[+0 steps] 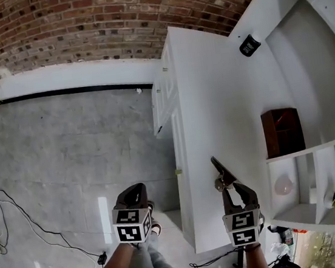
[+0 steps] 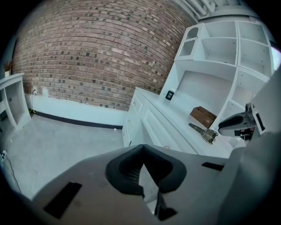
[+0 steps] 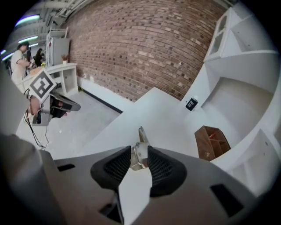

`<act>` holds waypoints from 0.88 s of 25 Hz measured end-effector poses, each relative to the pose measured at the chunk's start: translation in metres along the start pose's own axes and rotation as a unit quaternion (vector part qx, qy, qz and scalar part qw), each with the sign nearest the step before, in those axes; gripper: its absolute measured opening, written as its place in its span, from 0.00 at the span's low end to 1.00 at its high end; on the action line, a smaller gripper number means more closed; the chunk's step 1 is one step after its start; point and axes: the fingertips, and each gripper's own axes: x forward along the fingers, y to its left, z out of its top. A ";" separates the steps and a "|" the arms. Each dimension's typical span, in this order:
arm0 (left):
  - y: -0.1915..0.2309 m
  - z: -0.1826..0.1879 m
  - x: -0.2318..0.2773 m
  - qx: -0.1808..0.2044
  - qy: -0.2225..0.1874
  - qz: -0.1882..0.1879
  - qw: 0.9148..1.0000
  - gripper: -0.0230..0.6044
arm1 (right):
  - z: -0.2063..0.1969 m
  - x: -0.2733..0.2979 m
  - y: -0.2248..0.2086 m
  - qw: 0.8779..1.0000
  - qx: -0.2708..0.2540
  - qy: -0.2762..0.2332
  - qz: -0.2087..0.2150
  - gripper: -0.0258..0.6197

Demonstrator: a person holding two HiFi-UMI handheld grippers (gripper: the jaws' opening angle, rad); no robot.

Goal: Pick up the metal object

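metal object [image 1: 218, 168], its near end pinched between the right gripper [image 3: 139, 152] jaws on the white counter [image 1: 199, 95], seems grasped; next comes a steady lift, while the left gripper [image 2: 141, 163] is closed and empty.

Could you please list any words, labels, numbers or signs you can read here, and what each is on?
No text is readable.
Black device on the counter: pale mark, too small to read.
Marker cubes: square patterns only, no words.
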 end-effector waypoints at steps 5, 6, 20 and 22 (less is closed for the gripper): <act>0.009 -0.011 0.003 0.004 0.008 0.002 1.000 0.04 | -0.009 0.013 0.002 0.996 -0.078 0.028 -0.017 0.22; 0.010 -0.013 0.004 0.004 0.010 0.003 1.000 0.04 | -0.009 0.015 0.003 0.996 -0.085 0.031 -0.019 0.22; 0.017 -0.032 0.011 0.002 0.021 0.005 1.000 0.04 | -0.018 0.031 0.005 0.989 -0.134 0.058 -0.039 0.21; 0.020 -0.032 0.011 -0.001 0.020 0.008 1.000 0.04 | -0.018 0.033 0.005 0.988 -0.138 0.060 -0.042 0.19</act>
